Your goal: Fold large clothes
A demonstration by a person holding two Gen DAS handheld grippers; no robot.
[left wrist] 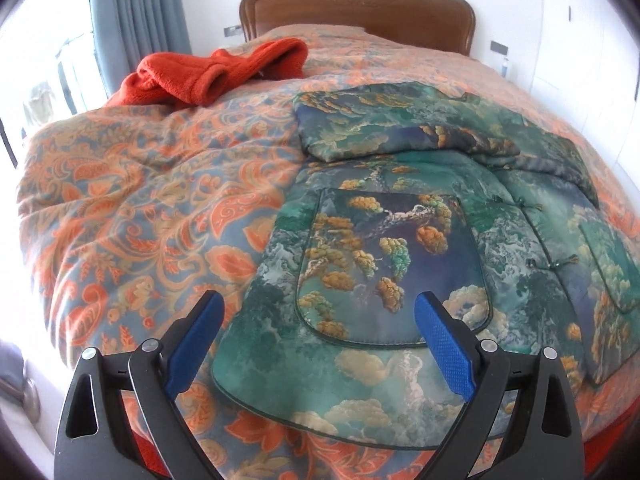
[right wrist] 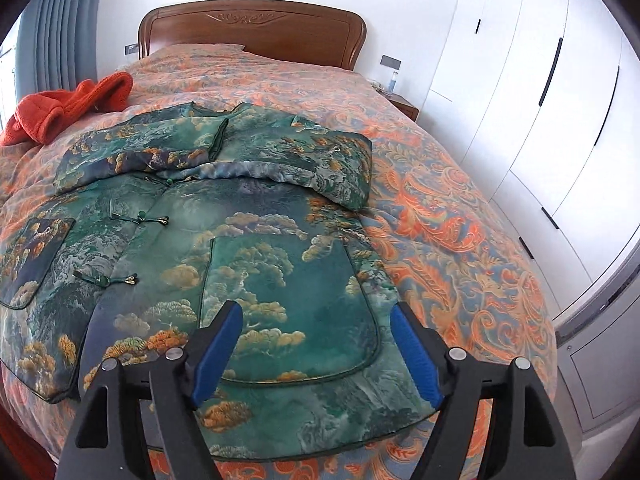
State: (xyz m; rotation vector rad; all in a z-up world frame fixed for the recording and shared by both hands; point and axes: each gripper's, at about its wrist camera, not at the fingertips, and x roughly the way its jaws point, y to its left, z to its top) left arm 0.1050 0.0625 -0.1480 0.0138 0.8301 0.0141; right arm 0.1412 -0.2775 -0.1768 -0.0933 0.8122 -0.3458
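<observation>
A green padded jacket (left wrist: 400,208) with a cloud and tree print lies flat on the bed, front up, both sleeves folded across its chest. It also shows in the right wrist view (right wrist: 248,216). My left gripper (left wrist: 320,304) is open and empty, just above the jacket's lower left hem and pocket. My right gripper (right wrist: 316,314) is open and empty, above the lower right pocket near the hem. Knot buttons (right wrist: 140,220) close the front.
An orange paisley bedspread (left wrist: 140,200) covers the bed. A crumpled orange fleece garment (left wrist: 208,72) lies at the far left, also in the right wrist view (right wrist: 68,108). A wooden headboard (right wrist: 252,28) stands at the back. White wardrobes (right wrist: 540,100) line the right.
</observation>
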